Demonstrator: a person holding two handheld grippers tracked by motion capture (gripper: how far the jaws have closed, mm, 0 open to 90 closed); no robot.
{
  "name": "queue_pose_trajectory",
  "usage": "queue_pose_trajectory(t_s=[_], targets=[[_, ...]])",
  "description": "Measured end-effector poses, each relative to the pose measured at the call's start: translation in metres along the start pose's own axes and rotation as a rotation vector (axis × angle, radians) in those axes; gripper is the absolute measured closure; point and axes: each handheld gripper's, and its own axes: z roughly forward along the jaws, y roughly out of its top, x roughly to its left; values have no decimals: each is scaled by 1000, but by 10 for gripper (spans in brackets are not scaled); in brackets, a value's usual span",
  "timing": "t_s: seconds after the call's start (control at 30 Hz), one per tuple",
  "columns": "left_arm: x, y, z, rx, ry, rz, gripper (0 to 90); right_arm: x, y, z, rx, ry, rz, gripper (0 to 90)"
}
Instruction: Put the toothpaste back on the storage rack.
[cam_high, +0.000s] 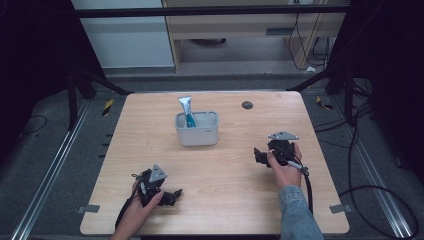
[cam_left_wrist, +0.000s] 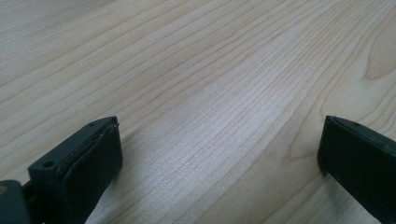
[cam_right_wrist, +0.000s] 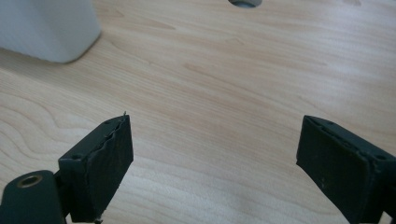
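Left gripper (cam_high: 172, 194) near left, right gripper (cam_high: 258, 154) right of white container (cam_high: 197, 129); both wide, empty.

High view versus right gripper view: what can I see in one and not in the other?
High view alone: the blue-and-white squeeze tube standing in the white plastic box, and the left gripper near the table's front edge. Right gripper view alone: a close look at the right gripper, its black jaws wide apart with nothing between. Both: the box, the pale wooden table and its round grey hole.
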Motion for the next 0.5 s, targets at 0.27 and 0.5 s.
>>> queue_pose_trajectory(t_s=[0.27,0.5], targets=[[0,0,0,0,0,0,0,-14,-23,6,41,-34,49,110],[0,0,0,0,0,0,0,-25,-32,7,57,-47,103,107]])
